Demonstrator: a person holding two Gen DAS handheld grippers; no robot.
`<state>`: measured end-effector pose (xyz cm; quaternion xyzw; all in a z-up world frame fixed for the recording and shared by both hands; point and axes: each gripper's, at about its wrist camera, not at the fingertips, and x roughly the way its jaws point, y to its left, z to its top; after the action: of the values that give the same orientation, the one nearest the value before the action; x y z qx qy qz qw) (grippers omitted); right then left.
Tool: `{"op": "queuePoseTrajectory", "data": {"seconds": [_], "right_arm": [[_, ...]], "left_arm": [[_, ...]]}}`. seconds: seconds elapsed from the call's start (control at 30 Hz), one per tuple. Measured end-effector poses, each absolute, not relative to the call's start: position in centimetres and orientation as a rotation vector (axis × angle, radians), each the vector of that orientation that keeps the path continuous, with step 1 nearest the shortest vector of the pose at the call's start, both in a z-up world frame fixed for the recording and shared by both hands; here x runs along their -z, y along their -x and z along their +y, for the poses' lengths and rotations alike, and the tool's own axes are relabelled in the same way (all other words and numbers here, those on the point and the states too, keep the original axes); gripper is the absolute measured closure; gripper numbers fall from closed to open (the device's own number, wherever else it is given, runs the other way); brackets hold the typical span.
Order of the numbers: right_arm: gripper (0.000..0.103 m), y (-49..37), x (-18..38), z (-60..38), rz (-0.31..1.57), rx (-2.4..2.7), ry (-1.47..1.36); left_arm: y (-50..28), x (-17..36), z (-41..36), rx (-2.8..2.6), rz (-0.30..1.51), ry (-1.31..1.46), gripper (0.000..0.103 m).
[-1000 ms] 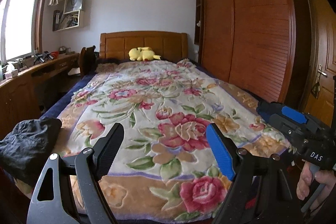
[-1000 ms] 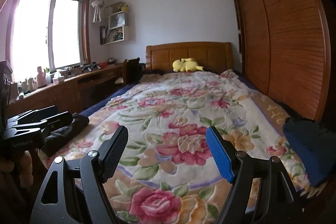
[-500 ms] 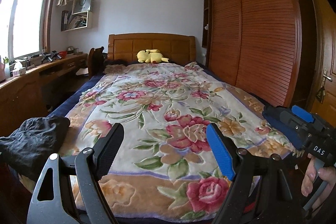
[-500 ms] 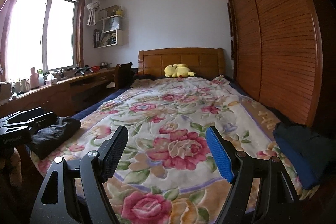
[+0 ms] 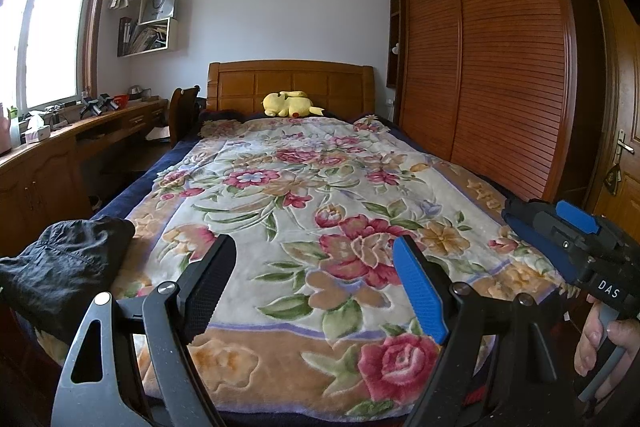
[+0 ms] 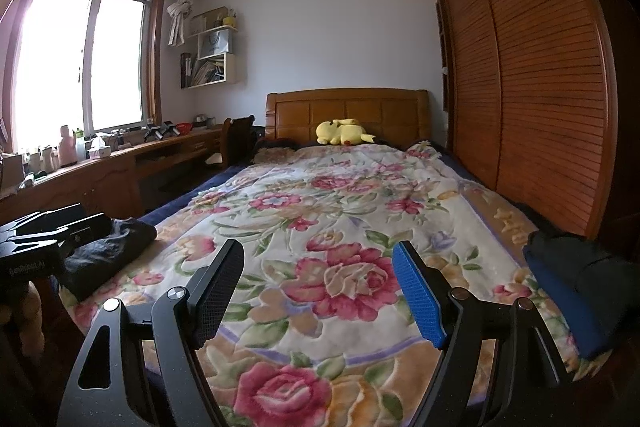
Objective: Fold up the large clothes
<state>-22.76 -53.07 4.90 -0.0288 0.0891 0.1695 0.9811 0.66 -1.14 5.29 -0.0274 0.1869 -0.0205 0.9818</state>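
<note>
Lying in a loose heap at the near left corner of the bed, a black garment (image 5: 60, 275) rests on the flowered blanket (image 5: 320, 207); a second folded piece, dark with a blue edge (image 6: 576, 291), sits at the near right corner, perhaps also clothing. The left gripper (image 5: 316, 287) and right gripper (image 6: 318, 291) both hover above the foot of the blanket, jaws spread wide with nothing between them. A yellow plush toy (image 5: 290, 104) lies by the wooden headboard (image 5: 288, 79).
</note>
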Motion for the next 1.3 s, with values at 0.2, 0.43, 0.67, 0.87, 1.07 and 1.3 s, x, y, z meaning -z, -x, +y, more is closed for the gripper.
{"op": "queuePoseTrajectory", "data": {"seconds": [0.2,0.43,0.67,0.87,1.07,1.3], "right_arm": [[0.025,22.84,-4.85,-53.29,0.181,-0.343,0.061],[0.024,22.87,-4.85,-53.27,0.181,-0.345,0.06],[0.024,22.87,-4.93,-53.53,0.18,-0.351,0.059],[0.024,22.91,-4.87,-53.76,0.179,-0.355,0.058],[0.024,22.9,-4.86,-53.77,0.179,-0.357,0.059],[0.024,22.85,-4.92,-53.94,0.178,-0.36,0.06]], "left_arm": [[-0.64,-5.31,-1.13,0.042,0.376,0.057,0.022],[-0.63,-5.28,-1.15,0.04,0.376,0.055,0.022],[-0.59,-5.22,-1.09,0.041,0.375,0.055,0.022],[-0.58,-5.19,-1.11,0.042,0.375,0.057,0.022],[-0.53,-5.21,-1.09,0.042,0.376,0.055,0.022],[-0.55,-5.11,-1.06,0.041,0.376,0.056,0.022]]}}
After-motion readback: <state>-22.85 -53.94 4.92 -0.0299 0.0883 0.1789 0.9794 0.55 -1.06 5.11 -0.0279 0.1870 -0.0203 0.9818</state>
